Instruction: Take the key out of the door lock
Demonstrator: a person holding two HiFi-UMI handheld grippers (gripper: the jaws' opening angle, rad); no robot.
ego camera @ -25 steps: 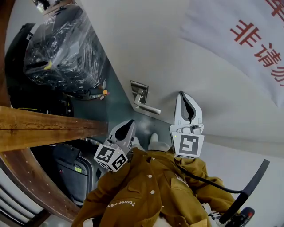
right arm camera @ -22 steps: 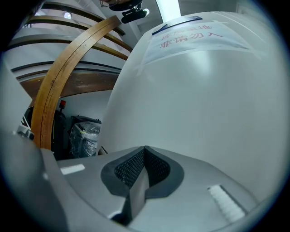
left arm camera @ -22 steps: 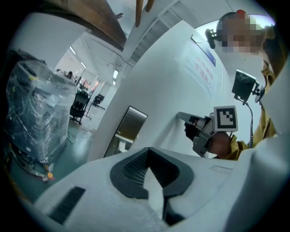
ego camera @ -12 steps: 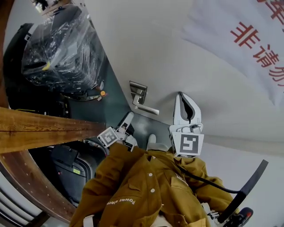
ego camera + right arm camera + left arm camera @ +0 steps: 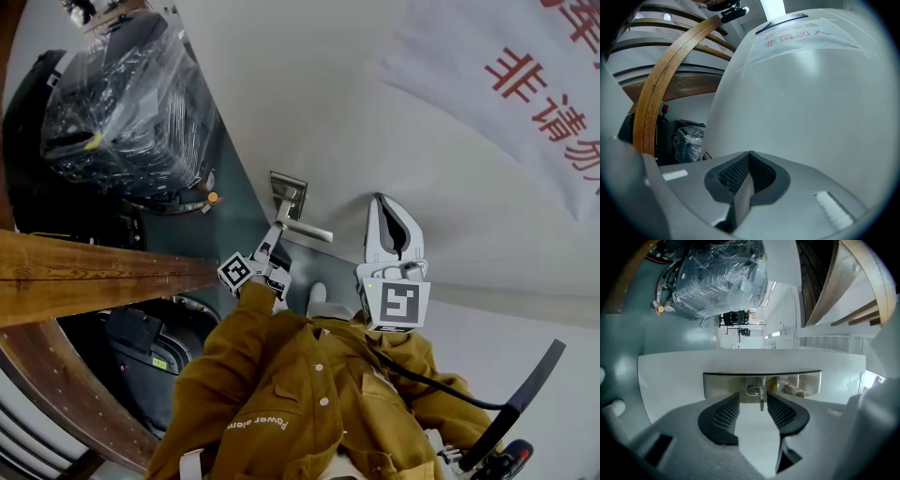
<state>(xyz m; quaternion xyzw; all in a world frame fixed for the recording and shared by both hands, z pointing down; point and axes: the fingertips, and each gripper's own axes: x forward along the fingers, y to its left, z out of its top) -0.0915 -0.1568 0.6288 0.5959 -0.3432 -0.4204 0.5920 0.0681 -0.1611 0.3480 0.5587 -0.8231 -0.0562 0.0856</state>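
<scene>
**Key** [image 5: 761, 401]: sitting in the cylinder of the door lock [image 5: 736, 383], its long axis running 12 to 6 o'clock in the left gripper view.

**Left tool** [image 5: 753, 397]: the nearer one. Its jaws are closing, with the key standing between the pads toward 12 o'clock, not yet pinched.

**Right tool** [image 5: 749, 158]: clenched on nothing, hovering at the lock's 4 o'clock in the head view.

**Next move**, judged: pinching the key, then drawing it back along its axis.

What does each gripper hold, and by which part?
Nothing is held. The left gripper's jaws are closing with the key, in the door lock, between them, but the pads do not touch it. The right gripper is shut and empty.
</scene>
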